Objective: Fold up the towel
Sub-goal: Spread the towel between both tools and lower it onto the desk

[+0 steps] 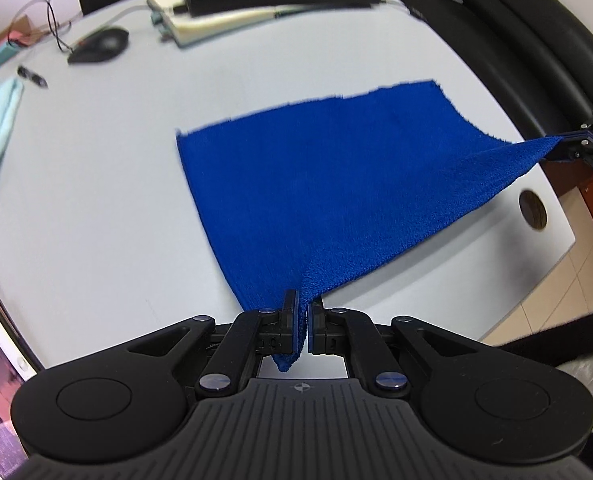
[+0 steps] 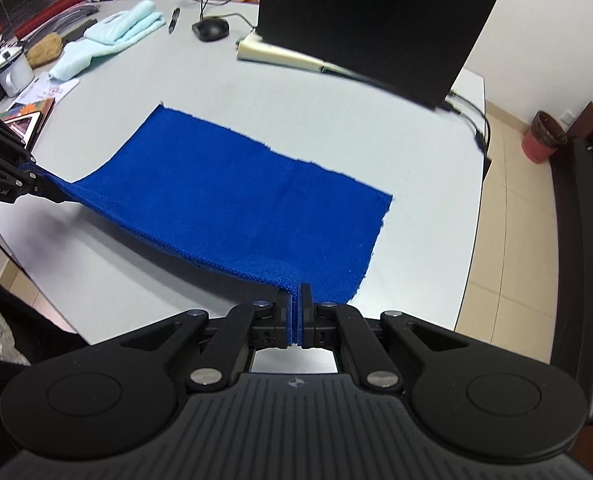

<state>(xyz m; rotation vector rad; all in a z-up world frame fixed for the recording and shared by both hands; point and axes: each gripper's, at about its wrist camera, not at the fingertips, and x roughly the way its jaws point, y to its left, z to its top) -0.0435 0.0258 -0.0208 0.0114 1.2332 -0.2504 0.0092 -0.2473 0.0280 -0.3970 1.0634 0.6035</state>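
Left wrist view shows my left gripper with its fingers clamped on one near corner of the blue towel; my right gripper pinches the other. I judge the cloth light and limp, sagging between the holds, so corners are the right grip. Its far half lies flat on the bench.

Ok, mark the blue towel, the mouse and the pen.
blue towel (image 2: 232, 196): right wrist view, flat middle of the cloth.
mouse (image 2: 211, 29): right wrist view, top of its shell.
pen (image 2: 173, 19): right wrist view, mid-barrel.
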